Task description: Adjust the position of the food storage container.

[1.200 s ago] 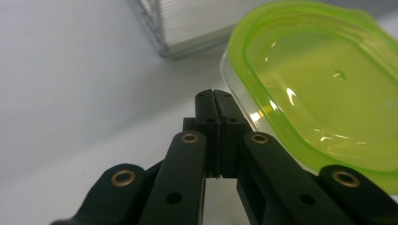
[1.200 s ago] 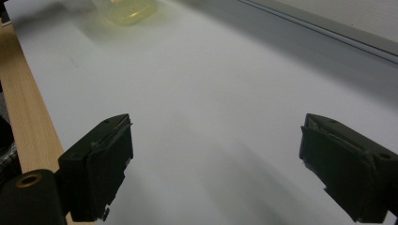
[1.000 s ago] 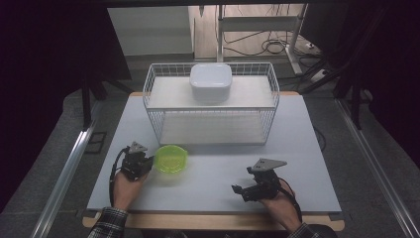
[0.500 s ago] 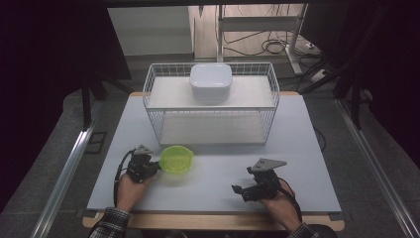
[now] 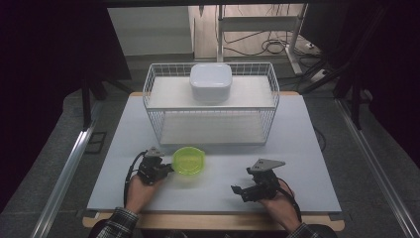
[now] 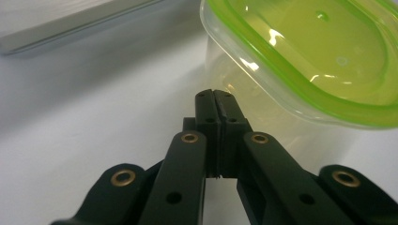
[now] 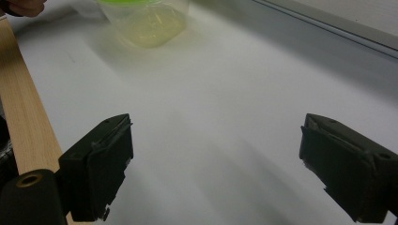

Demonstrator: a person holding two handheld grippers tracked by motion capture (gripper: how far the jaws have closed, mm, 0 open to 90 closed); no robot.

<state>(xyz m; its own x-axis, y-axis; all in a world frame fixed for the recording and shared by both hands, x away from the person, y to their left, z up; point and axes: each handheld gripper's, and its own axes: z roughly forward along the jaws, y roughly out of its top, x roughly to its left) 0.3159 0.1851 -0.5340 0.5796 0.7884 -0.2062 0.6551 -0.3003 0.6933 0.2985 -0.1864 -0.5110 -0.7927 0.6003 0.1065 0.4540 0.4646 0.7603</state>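
My left claw [image 5: 166, 168], jaws pressed flat together with nothing between them, sits low over the white table [image 5: 307, 148] with its tips at the side wall of the green-lidded container [image 5: 188, 160]; in the left gripper view the closed tips [image 6: 216, 101] stand just below the clear tub's wall, touching it or a hair short, I cannot tell which, and the container [image 6: 300, 61] fills the space ahead and to the right of them. My left hand [image 5: 141, 186] wraps the claw's body from behind, a plaid cuff showing at the table's near edge, and a black cable loops off to the claw's left. The container rests on the table, lid on, directly in front of this claw. Beyond it, farther ahead, stands the white wire basket [image 5: 158, 84] on its shelf, and on the basket's upper level sits a white lidded box [image 5: 211, 80]. Well off to the right of the left claw, my right claw [image 5: 240, 191] hangs just above the table with its jaws spread wide and empty; in the right gripper view the two pads [image 7: 105, 164] frame bare table, and the container [image 7: 145, 21] lies far ahead and to their left, blurred
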